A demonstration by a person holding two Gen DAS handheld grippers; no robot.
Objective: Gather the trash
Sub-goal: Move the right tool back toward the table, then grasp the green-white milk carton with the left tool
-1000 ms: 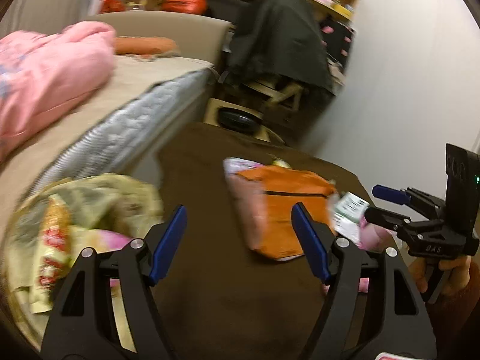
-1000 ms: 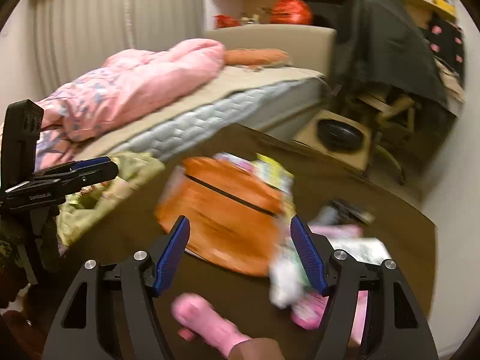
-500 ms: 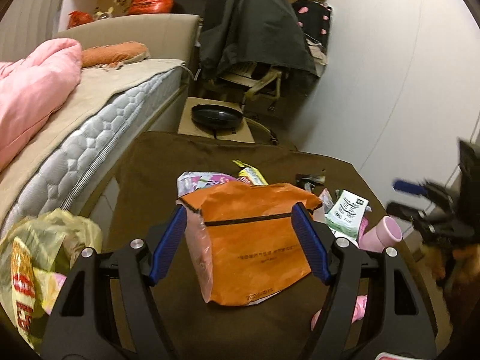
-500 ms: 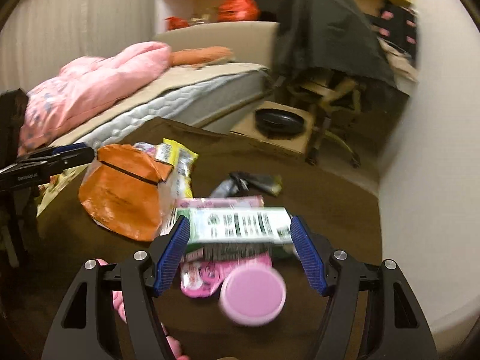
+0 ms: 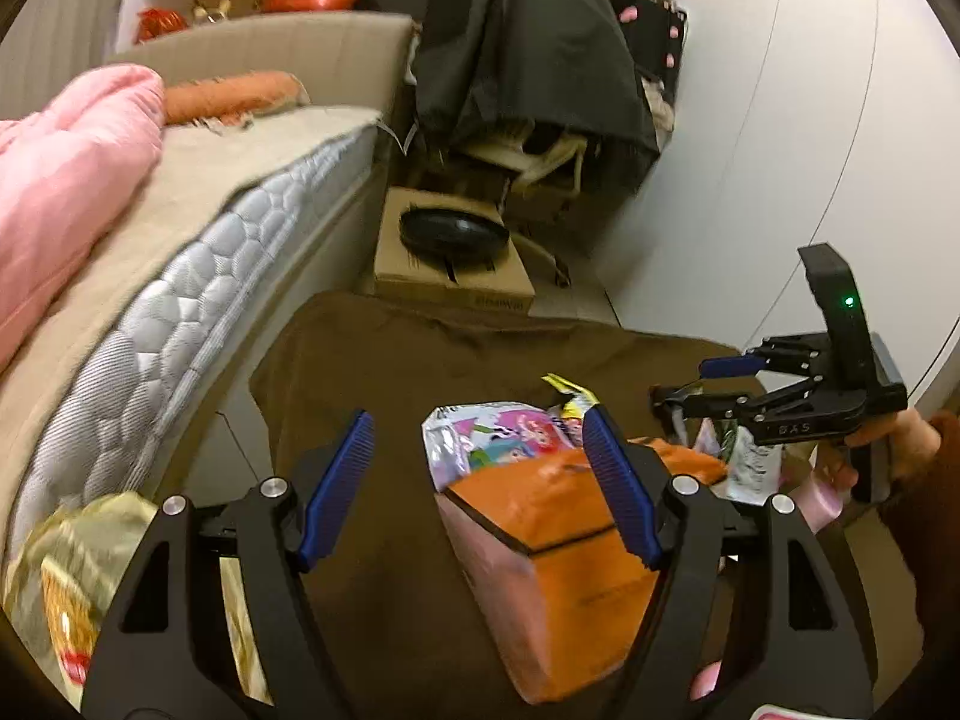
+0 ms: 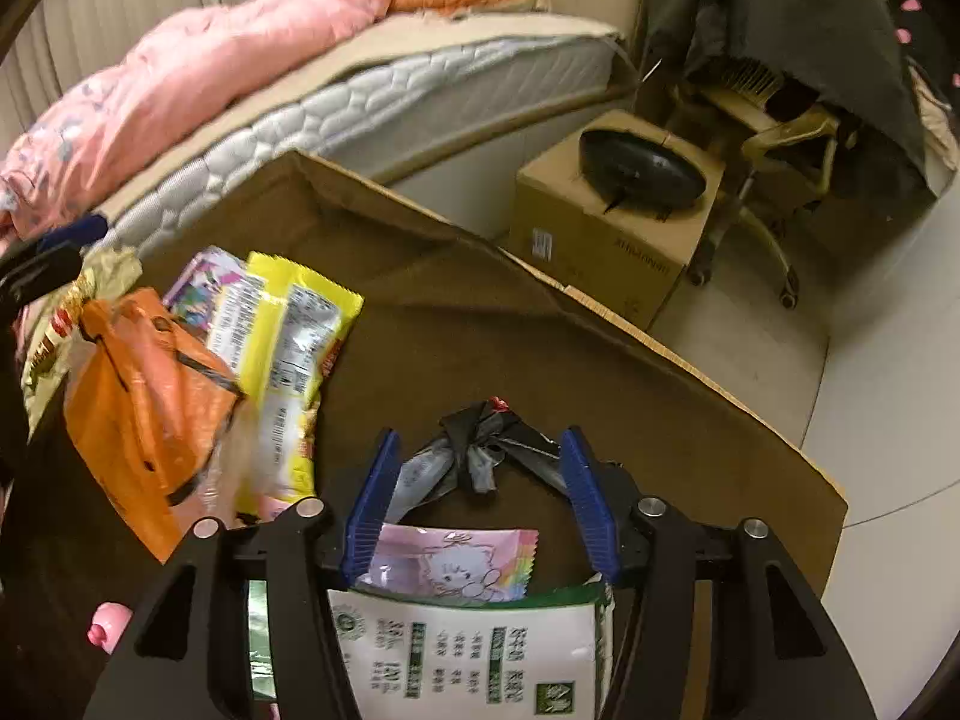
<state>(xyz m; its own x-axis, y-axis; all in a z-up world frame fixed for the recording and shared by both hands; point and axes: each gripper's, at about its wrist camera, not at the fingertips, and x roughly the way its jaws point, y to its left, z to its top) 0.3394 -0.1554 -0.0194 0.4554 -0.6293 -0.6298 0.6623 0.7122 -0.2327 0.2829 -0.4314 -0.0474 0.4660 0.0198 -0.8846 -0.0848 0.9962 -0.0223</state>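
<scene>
1. Bag [image 5: 72, 570] of yellowish plastic, already holding wrappers, is seen at the far left of the left wrist view, below the bed [image 5: 180, 276] edge and off the worktop [image 5: 420, 360]; it is judged to be where the trash goes.

2. The left tool [image 5: 480, 480] is held wide open with nothing between its pads. Bare brown worktop lies under its left pad, and the orange bag [image 5: 570, 552] lies under and just beyond its right pad, so that bag is off-centre to the right of this tool. No contact with it can be made out.

3. The yellow wrapper [image 6: 288, 360] lies beside the orange bag, its long axis running away from the cameras; a cartoon-printed packet [image 5: 498, 438] is tucked against both.

4. The right tool [image 6: 480, 498] is tilted steeply down over the right-hand cluster. Its jaws have just been closing, yet they stand partly open and grip nothing. The black crumpled wrapper [image 6: 480, 450] lies straight ahead between the two pads, its long axis across the gap from pad to pad. Whether the pads touch its ends cannot be told.

5. Nearer the camera, under the same tool, a pink packet [image 6: 450, 564] overlaps a white-and-green pouch [image 6: 468, 648].

6. The right hand is judged nearer the black wrapper, and the left nearer the orange bag.
</scene>
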